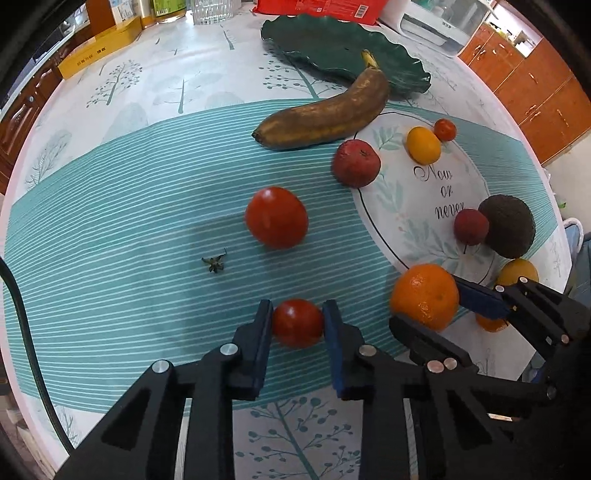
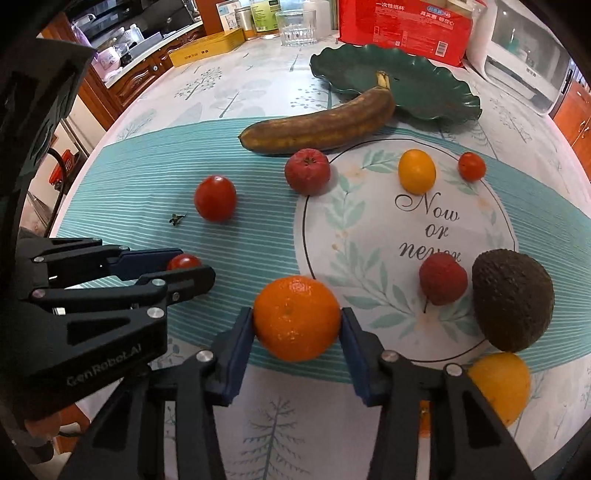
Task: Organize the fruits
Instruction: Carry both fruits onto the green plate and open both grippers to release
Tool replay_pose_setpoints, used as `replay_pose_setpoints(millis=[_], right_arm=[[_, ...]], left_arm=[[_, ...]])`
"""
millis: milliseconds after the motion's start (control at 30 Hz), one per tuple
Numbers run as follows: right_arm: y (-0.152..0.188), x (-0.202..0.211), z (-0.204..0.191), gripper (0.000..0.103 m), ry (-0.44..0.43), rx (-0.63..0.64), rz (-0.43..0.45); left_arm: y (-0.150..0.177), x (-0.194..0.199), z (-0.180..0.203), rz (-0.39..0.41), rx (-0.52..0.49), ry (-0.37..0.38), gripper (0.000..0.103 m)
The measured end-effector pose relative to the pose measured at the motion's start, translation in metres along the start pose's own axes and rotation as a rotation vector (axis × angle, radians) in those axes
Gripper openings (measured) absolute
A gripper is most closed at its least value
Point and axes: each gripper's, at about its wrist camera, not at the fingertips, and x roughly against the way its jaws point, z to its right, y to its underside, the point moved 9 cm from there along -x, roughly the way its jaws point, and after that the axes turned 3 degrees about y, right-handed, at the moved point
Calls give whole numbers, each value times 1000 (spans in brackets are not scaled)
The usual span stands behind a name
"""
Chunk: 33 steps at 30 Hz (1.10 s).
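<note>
My left gripper [image 1: 297,322] is shut on a small red tomato [image 1: 297,323] near the table's front; it also shows in the right wrist view [image 2: 183,263]. My right gripper [image 2: 296,323] is shut on an orange [image 2: 296,318], which shows in the left wrist view [image 1: 424,296] too. A larger tomato [image 1: 276,217], a brown banana [image 1: 325,114], a red apple [image 1: 356,163], a yellow fruit [image 1: 423,144], a cherry tomato [image 1: 444,129], a lychee [image 1: 471,226] and an avocado [image 1: 509,226] lie on the cloth. A dark green leaf-shaped plate [image 1: 332,48] stands at the back, with only the banana's stem over its rim.
A tomato stem [image 1: 214,263] lies on the striped cloth. Another yellow-orange fruit [image 2: 498,384] sits by my right gripper. A yellow box [image 1: 99,48], a glass [image 1: 210,11], a red package [image 1: 321,9] and a white appliance [image 1: 439,26] line the table's far edge.
</note>
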Motion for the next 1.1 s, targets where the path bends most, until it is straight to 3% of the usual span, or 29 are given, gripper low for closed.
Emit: replay_pose_setpoints(millis=[200, 500, 833, 1100], right_arm=[[-7, 16, 6, 45, 5, -21, 20], [-45, 72, 20, 45, 81, 2, 122], [-120, 113, 66, 45, 189, 2, 200], [-210, 80, 131, 45, 213, 11, 211]], left_arm=[[-3, 16, 0, 24, 2, -10, 25], [-44, 73, 15, 139, -34, -13, 25], [-131, 130, 45, 282, -109, -16, 25], [-219, 105, 64, 300, -75, -60, 25]])
